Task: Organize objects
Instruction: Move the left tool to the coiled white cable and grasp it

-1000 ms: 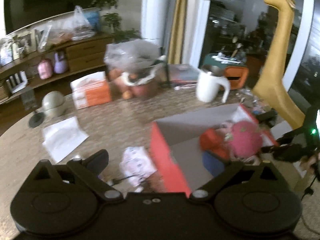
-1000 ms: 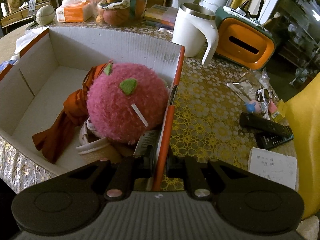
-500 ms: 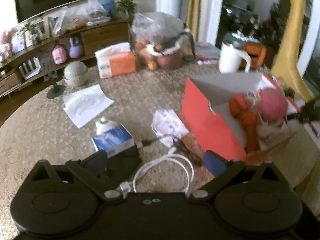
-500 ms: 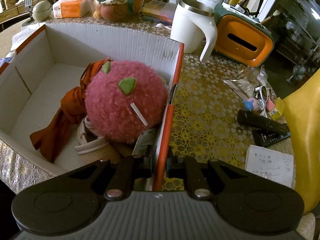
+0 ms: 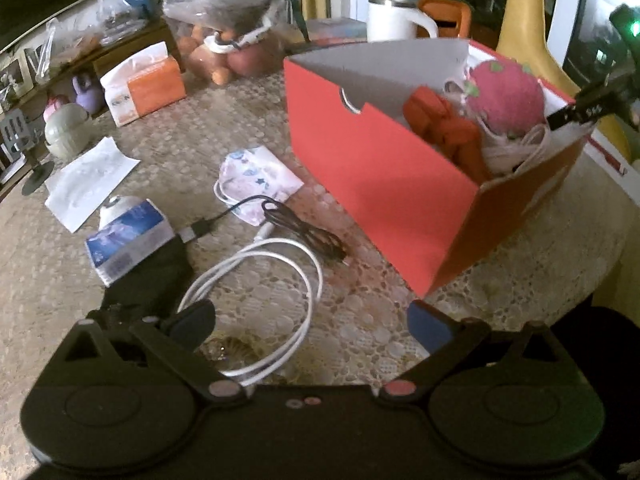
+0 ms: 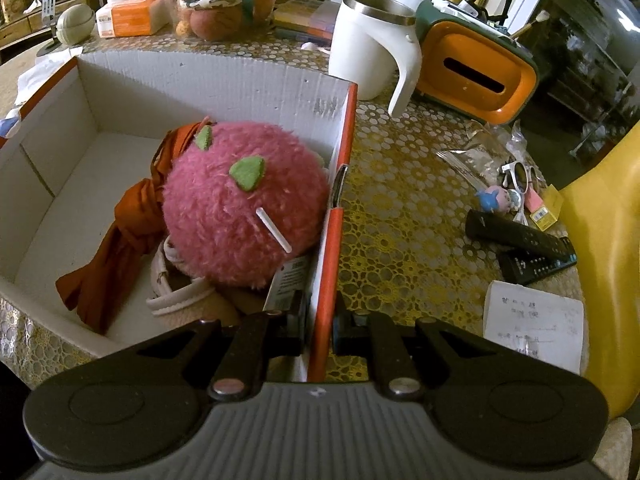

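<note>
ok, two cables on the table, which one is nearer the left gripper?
The white cable: its loop runs down between the open left gripper fingers. The black cable lies farther off, by the face mask.

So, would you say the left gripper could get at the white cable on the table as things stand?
Probably yes: the left gripper is open right over the white cable, which lies bare on the table, nothing covering it.

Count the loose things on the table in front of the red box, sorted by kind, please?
Cables: 2, a white cable and a black cable
Face masks: 1, the patterned mask
Small boxes: 1, the blue box
Paper sheets: 1, the white sheet
Total: 5
</note>
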Action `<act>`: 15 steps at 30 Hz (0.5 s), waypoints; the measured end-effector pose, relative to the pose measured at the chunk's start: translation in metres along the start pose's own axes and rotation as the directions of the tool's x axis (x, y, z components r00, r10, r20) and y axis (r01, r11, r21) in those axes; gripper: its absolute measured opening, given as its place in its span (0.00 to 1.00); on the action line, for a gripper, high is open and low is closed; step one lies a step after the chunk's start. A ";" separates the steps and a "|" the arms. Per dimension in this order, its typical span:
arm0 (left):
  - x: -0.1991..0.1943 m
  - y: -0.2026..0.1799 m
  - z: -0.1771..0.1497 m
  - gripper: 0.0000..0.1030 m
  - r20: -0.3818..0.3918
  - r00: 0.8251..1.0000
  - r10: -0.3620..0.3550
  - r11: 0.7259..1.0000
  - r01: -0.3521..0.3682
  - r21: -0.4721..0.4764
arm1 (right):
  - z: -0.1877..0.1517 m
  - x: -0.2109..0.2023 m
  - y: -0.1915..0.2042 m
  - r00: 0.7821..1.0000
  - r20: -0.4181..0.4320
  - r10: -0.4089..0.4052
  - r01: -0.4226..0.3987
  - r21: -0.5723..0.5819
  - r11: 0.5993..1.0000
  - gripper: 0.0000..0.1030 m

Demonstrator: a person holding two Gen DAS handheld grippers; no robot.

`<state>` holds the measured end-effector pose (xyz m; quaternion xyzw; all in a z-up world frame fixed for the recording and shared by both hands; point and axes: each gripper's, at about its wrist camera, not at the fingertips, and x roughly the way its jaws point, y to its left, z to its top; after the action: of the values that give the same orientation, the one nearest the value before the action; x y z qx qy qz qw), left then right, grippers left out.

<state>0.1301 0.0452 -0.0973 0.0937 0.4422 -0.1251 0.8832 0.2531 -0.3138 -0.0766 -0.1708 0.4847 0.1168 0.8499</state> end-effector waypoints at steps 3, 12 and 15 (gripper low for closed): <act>0.011 0.000 -0.001 0.91 -0.013 1.000 0.021 1.000 -0.021 0.014 | 0.000 0.000 0.000 1.000 -0.001 -0.001 0.001 0.001 1.000 0.11; 0.027 0.010 0.000 0.65 -0.044 0.999 0.025 0.999 -0.026 -0.030 | 0.000 0.000 0.001 1.000 -0.005 0.003 -0.003 0.003 1.000 0.11; 0.031 0.011 0.002 0.54 -0.063 0.998 0.012 0.999 -0.015 -0.049 | 0.000 0.000 0.001 1.000 -0.004 0.003 -0.003 0.002 1.000 0.11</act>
<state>0.1527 0.0514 -0.1207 0.0786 0.4720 -0.1052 0.8718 0.2526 -0.3131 -0.0772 -0.1693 0.4868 0.1171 0.8489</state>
